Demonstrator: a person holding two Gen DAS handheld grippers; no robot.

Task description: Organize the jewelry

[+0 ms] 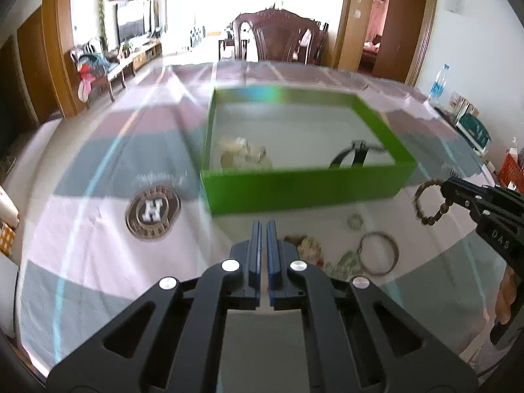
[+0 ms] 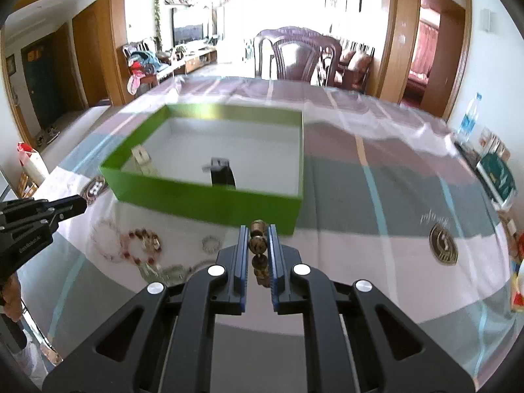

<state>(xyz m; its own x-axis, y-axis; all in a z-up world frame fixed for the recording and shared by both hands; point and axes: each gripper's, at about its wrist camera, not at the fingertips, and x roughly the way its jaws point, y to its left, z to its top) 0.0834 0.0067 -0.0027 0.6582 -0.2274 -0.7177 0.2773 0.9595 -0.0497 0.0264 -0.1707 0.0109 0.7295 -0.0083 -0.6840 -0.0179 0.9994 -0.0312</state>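
Clearing the green box (image 2: pixel 209 201) rim (bracelet (image 2: pixel 258 245) pinched).

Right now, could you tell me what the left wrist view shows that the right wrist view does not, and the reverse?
Only the left wrist view shows the brown bead bracelet as a whole loop hanging from the right gripper, and a metal bangle. Only the right wrist view shows the beads pinched between the right gripper's fingers, and a red bead bracelet on the table. Both show the green box and the shut left gripper, nothing visible in it.
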